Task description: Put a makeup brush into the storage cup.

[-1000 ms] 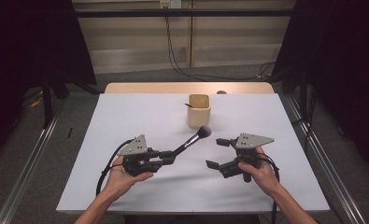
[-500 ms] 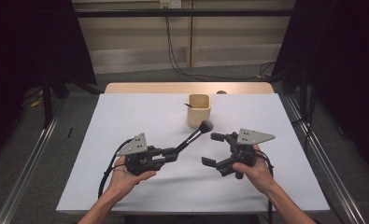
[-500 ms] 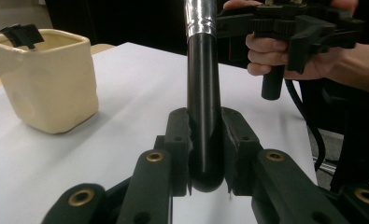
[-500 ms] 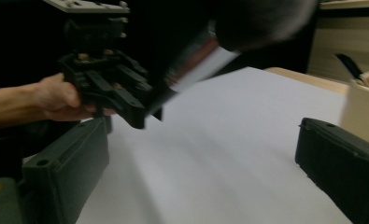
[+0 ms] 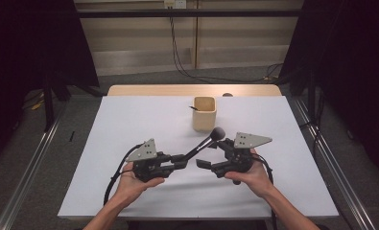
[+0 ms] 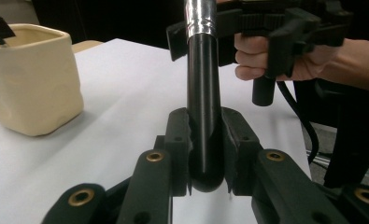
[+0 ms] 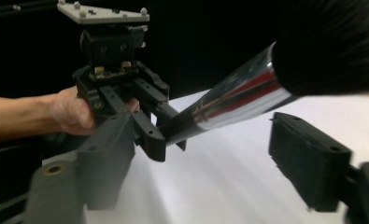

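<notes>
A makeup brush with a black handle [image 6: 203, 93], silver ferrule [image 7: 238, 102] and dark bristle head [image 5: 218, 133] points up and to the right. My left gripper [image 5: 181, 160] [image 6: 205, 122] is shut on the butt of the handle. My right gripper [image 5: 211, 155] [image 7: 205, 154] stands open and faces left, with the ferrule running across the gap between its jaws without touching them. The left gripper [image 7: 121, 93] shows beyond it. A cream cup [image 5: 204, 113] [image 6: 30, 79] stands behind the brush head with something black inside.
A white sheet covers the table [image 5: 129, 124], with a wooden strip [image 5: 177, 90] at the far edge. Metal rails [image 5: 38, 158] run along both sides on the floor. Cables [image 5: 115, 177] trail from both grippers towards the person.
My right gripper has moved left, closing in on the brush. The left gripper has kept its hold, and the brush head has shifted slightly right.
</notes>
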A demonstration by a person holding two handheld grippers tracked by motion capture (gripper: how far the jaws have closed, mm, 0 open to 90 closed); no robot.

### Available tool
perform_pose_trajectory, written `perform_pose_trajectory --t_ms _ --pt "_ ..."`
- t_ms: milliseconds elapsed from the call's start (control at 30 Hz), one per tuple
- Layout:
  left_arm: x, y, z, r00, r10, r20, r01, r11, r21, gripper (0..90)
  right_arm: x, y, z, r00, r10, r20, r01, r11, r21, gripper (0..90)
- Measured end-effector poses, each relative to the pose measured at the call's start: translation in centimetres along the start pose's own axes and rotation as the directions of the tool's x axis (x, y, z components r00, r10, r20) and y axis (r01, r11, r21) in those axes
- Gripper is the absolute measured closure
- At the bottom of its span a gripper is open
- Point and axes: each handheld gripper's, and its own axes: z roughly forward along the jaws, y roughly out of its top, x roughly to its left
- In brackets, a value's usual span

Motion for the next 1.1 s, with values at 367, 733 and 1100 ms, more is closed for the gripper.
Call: perform_pose_trajectory --t_ms 367,733,1100 --pt "-0.1 -0.6 0.7 0.9997 0.008 0.022 -0.008 0.9994 0.035 74.5 -0.5 -0.2 -0.2 0.9987 0.052 -0.003 -0.052 0.999 -0.014 55.2" --pt "-0.3 -0.8 1.1 0.9993 0.036 0.01 -0.037 0.9977 0.058 74.2 -0.9 -0.2 -0.4 0.9928 0.112 -0.043 -0.113 0.993 -0.021 65.3" --pt "-0.4 -0.8 1.6 0.9989 0.044 0.015 -0.045 0.9968 0.066 73.0 -1.0 -0.1 -0.5 0.9854 0.14 -0.097 -0.144 0.989 -0.031 71.5"
